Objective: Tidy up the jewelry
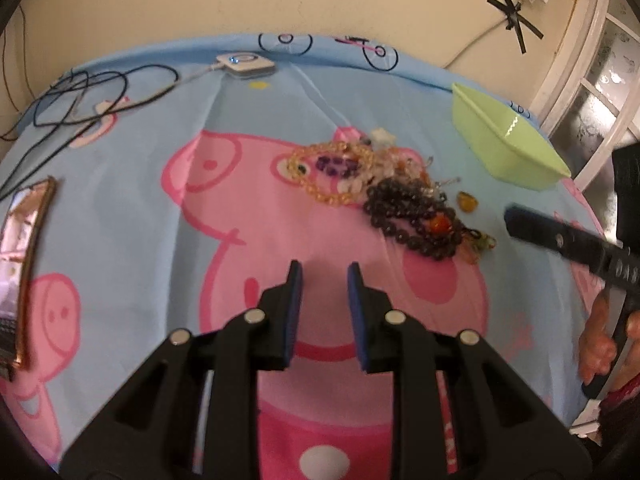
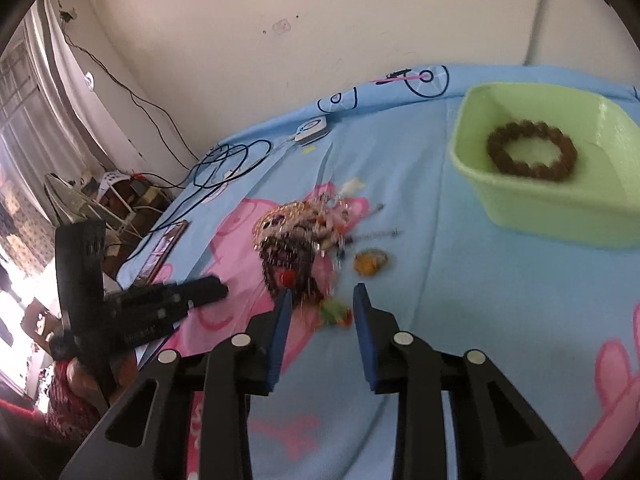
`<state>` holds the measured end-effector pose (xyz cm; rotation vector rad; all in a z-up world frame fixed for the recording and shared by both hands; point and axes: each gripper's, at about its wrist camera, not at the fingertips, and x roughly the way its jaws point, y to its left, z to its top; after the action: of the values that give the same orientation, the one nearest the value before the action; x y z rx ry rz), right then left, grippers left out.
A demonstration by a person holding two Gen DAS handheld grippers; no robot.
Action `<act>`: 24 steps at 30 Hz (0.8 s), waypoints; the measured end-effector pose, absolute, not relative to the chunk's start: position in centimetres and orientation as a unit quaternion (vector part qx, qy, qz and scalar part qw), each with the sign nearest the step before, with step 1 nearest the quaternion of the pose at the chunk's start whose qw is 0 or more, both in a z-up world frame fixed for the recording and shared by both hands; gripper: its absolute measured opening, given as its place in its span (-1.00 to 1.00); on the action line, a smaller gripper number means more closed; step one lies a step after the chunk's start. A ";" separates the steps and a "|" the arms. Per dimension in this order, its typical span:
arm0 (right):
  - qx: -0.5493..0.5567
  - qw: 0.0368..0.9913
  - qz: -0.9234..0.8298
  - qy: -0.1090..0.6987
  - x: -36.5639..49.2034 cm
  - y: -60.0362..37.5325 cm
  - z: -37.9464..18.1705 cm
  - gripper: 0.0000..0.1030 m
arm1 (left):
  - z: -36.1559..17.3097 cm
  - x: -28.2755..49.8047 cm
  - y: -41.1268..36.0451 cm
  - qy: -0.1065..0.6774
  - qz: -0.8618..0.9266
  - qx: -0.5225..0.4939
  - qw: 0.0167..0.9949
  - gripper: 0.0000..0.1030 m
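Left tongs (image 1: 324,270): parted, empty, short of jewelry pile (image 1: 380,192) on the table. Right tongs (image 2: 320,296): parted, empty, at pile's near edge. Pinch one dark bead bracelet (image 2: 286,264) alone; lift clear of tangles toward green bin (image 2: 560,216), brown bracelet (image 2: 532,154) inside.

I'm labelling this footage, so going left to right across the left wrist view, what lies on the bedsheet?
Copper-framed phone → coiled black cable → white square charger → heap of beaded bracelets → light green plastic tub.
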<state>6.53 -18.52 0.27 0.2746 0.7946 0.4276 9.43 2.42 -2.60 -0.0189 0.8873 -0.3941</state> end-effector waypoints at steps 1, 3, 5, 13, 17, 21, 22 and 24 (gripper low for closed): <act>0.127 0.891 0.204 0.386 7.3 -18.3 0.2 -0.87 | -2.7 9.3 2.3 0.422 -0.187 -0.001 0.887 -0.57; 0.115 0.891 0.200 0.392 9.3 -17.3 0.4 -0.87 | -2.7 9.2 2.1 0.418 -0.188 0.009 0.889 -0.51; 0.100 0.891 0.200 0.396 11.1 -16.4 0.4 -0.86 | -2.7 9.1 1.9 0.416 -0.191 0.014 0.889 -0.39; 0.076 0.877 0.203 0.429 16.3 -14.9 -0.9 -1.00 | -2.6 9.0 1.9 0.412 -0.210 0.010 0.887 -0.07; 0.087 0.895 0.213 0.382 13.9 -15.8 3.0 -1.00 | -2.2 9.0 3.2 0.403 -0.205 -0.026 0.892 0.09; 0.088 0.914 0.223 0.328 11.0 -16.5 8.5 -1.00 | -0.2 8.5 3.8 0.360 -0.205 -0.048 0.909 0.40; 0.087 0.918 0.225 0.316 10.4 -16.7 9.6 -1.00 | 0.6 8.3 3.7 0.347 -0.206 -0.047 0.914 0.51; 0.080 0.928 0.225 0.287 8.9 -17.0 12.1 -1.00 | 2.6 7.7 2.8 0.314 -0.218 -0.036 0.923 0.62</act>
<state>8.93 -16.97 12.11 0.1640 0.5872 0.4608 7.73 2.82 2.60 -0.0742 0.6435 -0.4483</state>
